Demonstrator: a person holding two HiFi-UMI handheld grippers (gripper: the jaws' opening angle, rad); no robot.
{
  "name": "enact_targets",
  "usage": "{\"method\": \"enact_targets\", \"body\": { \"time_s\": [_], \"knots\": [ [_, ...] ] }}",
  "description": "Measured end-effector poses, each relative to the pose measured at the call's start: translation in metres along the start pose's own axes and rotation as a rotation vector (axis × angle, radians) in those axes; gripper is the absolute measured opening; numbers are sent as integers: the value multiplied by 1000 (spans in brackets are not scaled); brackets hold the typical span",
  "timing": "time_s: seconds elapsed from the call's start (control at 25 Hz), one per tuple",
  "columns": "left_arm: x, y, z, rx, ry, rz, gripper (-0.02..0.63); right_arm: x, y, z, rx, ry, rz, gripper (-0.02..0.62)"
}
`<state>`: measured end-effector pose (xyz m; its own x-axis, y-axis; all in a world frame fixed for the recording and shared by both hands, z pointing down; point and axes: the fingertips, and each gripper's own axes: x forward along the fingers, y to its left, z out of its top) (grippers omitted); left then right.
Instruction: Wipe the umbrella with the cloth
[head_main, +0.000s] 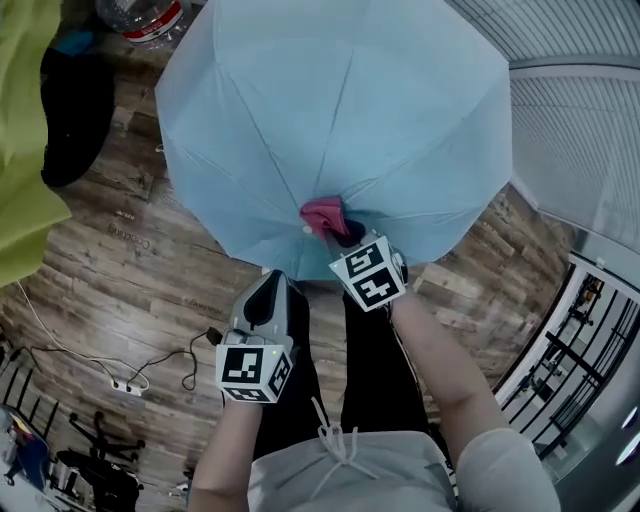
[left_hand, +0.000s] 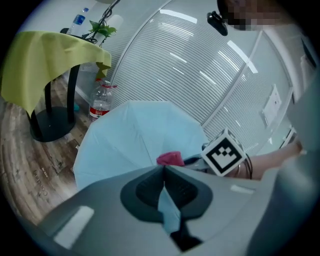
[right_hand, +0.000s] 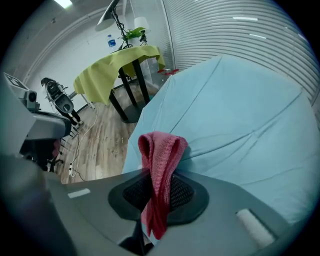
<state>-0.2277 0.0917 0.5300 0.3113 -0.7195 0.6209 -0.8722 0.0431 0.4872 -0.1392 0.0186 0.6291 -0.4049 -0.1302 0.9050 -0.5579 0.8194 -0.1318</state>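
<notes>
Open blue umbrella (head_main: 340, 110) is set on wood floor (head_main: 130, 270). Its edge fabric is pinched in L gripper (left_hand: 164, 175), seen only in left gripper view. Red cloth (right_hand: 161, 155) is clamped in R gripper (right_hand: 157, 180), against canopy.

Brown wood-plank floor (head_main: 150, 290). Carries a big open blue umbrella (head_main: 340, 110) at 12 o'clock. Has a clear water bottle (head_main: 150, 18) with a red label standing at 11 o'clock, just beside the umbrella's edge. Bears a round black table foot (head_main: 75, 110) at 10 o'clock. Holds a white power strip (head_main: 127, 386) and a black plug (head_main: 213, 336) at 8 o'clock.
</notes>
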Motion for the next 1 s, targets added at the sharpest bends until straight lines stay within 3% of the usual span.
{"method": "enact_targets", "body": {
  "time_s": [0.28,0.6,1.0],
  "knots": [
    [31,-11,8,18,18,16,6,-13,-29,12,19,-16,29,63],
    [56,-42,11,-12,17,65,6,-29,-59,18,-115,-18,104,64],
    [104,-114,19,22,8,69,6,-69,-134,9,-138,-48,66,64]
  ]
}}
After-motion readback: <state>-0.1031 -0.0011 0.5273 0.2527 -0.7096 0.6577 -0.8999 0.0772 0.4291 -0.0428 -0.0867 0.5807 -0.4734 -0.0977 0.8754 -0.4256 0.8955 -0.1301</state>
